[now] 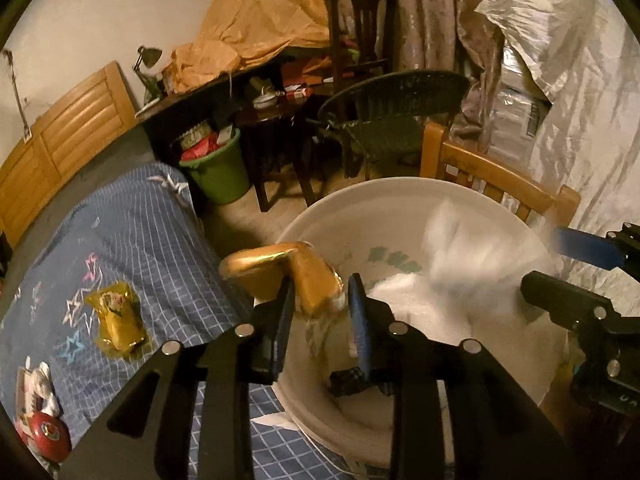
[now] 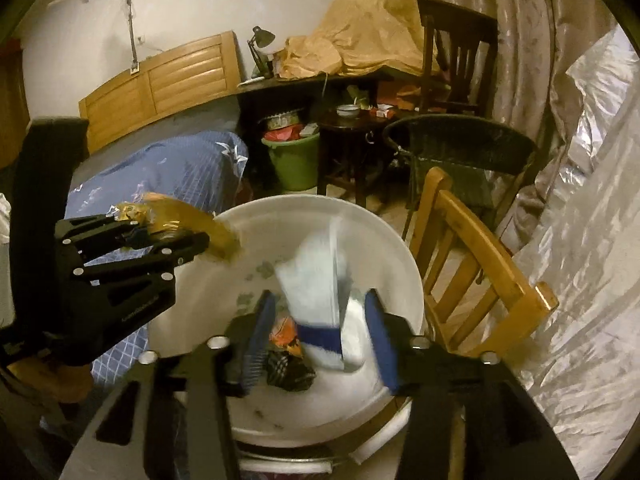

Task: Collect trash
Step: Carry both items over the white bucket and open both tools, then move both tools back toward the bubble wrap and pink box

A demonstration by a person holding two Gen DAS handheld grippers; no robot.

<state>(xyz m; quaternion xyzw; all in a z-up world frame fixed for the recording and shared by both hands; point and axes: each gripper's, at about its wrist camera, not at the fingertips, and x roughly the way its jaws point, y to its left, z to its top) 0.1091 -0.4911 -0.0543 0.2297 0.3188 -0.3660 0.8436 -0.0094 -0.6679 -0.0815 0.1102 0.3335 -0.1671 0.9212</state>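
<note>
My left gripper sits over the near rim of the white basin, fingers parted with a gold wrapper between them; I cannot tell whether the pads press it. Right wrist view shows what the left does not: a white and blue package, blurred, between my right gripper's widely spread fingers, not pinched, above orange and dark scraps on the basin floor. Left view alone shows trash on the blue checked bedsheet: a yellow packet and a red and white wrapper. Wooden chair stands just beside the basin; green bucket well beyond, near the dark table
</note>
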